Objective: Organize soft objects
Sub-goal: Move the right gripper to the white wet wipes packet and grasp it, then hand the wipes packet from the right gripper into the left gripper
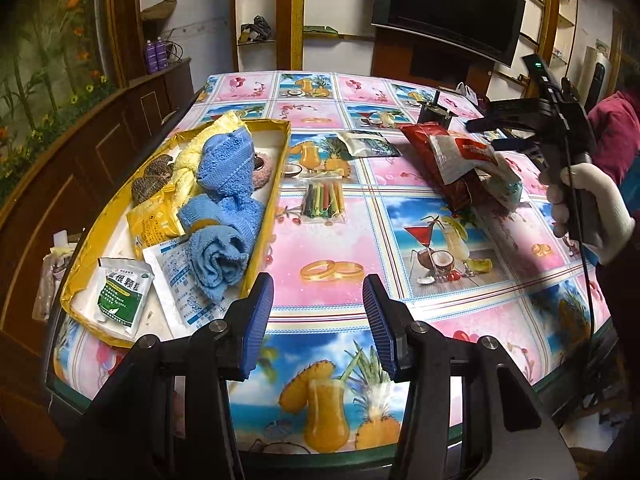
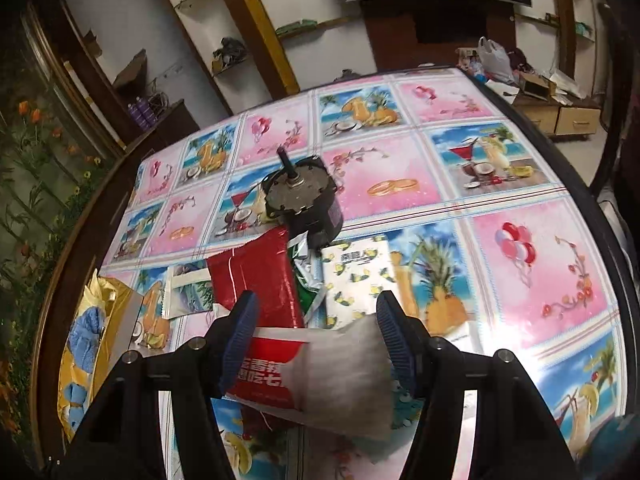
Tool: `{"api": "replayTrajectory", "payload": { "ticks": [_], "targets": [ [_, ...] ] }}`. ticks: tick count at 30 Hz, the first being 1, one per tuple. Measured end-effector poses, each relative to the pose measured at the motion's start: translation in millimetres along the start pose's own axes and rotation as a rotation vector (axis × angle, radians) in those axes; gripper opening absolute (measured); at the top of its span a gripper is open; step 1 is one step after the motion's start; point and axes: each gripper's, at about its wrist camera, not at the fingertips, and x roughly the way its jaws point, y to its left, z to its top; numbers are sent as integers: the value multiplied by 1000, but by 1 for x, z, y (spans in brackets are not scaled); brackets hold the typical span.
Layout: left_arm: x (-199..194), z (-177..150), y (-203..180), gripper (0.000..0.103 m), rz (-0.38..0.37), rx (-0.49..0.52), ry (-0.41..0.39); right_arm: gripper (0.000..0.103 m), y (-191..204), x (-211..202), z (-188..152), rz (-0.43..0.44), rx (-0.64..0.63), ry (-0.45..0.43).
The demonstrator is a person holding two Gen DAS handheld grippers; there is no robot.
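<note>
Right hand-held gripper (image 2: 316, 304) low over a pile of bags on the surface (image 1: 340, 240). Pads spread wide, one on each side of a red and white packet (image 2: 304, 376). Squeezing yet or not: cannot tell. Packet on top of a red bag (image 2: 256, 280), well apart from the box (image 1: 276, 184).

Looks light, thin and floppy, with a shiny skin. Likely slippery and crinkly, so easy to lose. Best to pinch across the flat middle, not at a loose corner. Gentle squeeze, then lift slowly so the red bag stays down. Heavy-looking motor (image 2: 300, 196) just behind; best not to bump.

Left hand-held gripper (image 1: 318, 284) released, holding nothing, near the box end. Blue towel (image 1: 224, 216) already inside the box, soft and rolled up.
</note>
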Motion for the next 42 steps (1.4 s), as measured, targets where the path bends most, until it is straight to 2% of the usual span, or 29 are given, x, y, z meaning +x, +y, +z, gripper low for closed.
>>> {"api": "replayTrajectory", "payload": {
  "ticks": [3, 6, 11, 12, 14, 17, 20, 24, 28, 31, 36, 42],
  "targets": [
    [-2, 0, 5, 46, -3, -8, -4, 62, 19, 12, -11, 79, -58, 92],
    [2, 0, 9, 46, -10, -20, 4, 63, 47, 5, -36, 154, -159, 156],
    [8, 0, 4, 46, -82, -23, 34, 63, 75, -1, -78, 401, -198, 359],
    [8, 0, 3, 46, -92, -19, 38, 63, 78, -4, -84, 412, -215, 371],
    [9, -1, 1, 46, -109, -16, 46, 63, 80, -12, -89, 374, -240, 336],
    [10, 0, -3, 46, -115, -11, 52, 63, 74, -26, -82, 252, -248, 205],
    [9, 0, -6, 46, -135, -9, 55, 64, 62, -29, -69, 177, -207, 110],
    [10, -1, -7, 46, -160, -18, 68, 65, 49, -13, -48, 129, -141, 79],
    [14, -2, -2, 46, -164, -36, 69, 65, 74, -7, -63, 203, -207, 133],
    [19, -3, -2, 46, -177, -47, 97, 64, 98, 3, -85, 290, -256, 236],
    [24, -9, -8, 46, -251, -50, 148, 64, 100, 23, -104, 494, -109, 394],
    [37, -11, -9, 46, -318, -89, 211, 64, 83, 6, -138, 573, -55, 467]
  ]
}}
